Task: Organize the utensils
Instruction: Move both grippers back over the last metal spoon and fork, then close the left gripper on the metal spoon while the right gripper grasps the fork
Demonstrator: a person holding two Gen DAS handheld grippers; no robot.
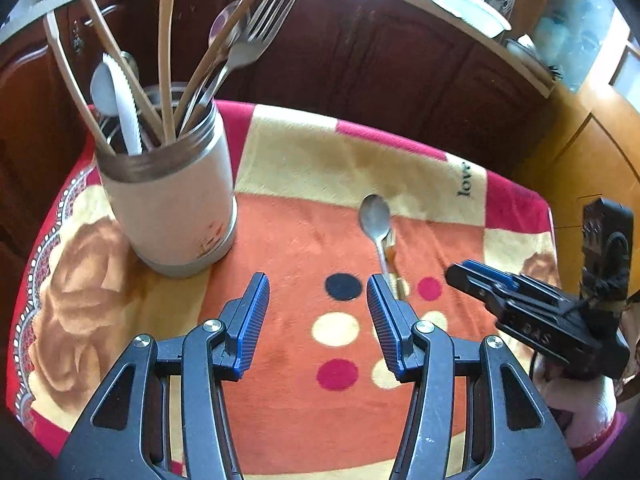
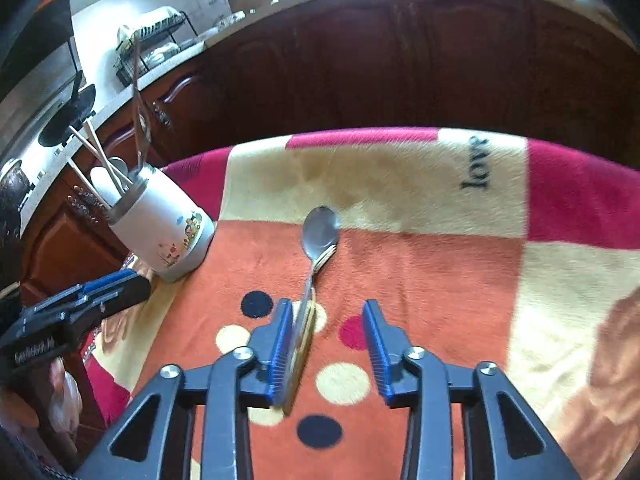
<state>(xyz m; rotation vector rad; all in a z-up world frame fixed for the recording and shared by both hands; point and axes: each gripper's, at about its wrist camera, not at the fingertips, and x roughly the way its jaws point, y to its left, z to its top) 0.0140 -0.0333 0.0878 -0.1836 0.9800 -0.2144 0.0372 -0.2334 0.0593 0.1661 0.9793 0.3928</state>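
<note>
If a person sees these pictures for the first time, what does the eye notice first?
First, the white holder at the left, crowded with forks, spoons and chopsticks. Then the metal spoon lying on the bright patterned blanket, its handle between the fingers of the open right gripper. The left gripper is open and empty.

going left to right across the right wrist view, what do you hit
left gripper → utensil holder → black dot → spoon → red dot → "love" lettering
</note>
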